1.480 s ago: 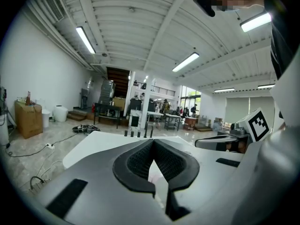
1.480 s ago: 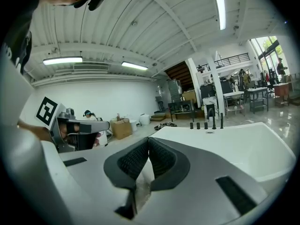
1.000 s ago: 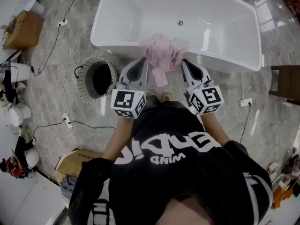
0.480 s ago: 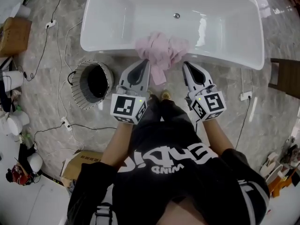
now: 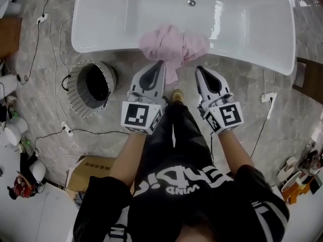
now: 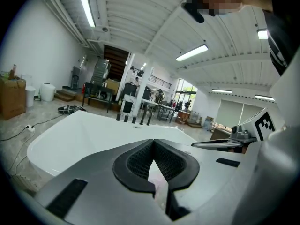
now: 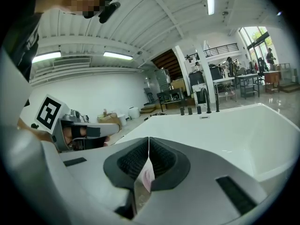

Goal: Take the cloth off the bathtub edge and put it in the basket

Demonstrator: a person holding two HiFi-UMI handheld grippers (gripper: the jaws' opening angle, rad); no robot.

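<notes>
While cloth (image 5: 171, 42) drapes bathtub (image 5: 116, 19), left gripper (image 5: 161, 64) closed, right gripper (image 5: 199, 69) closed

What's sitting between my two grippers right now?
In the head view, the pink cloth hangs down between the left gripper and right gripper; nearer you, a shoe tip on the marble floor.
</notes>
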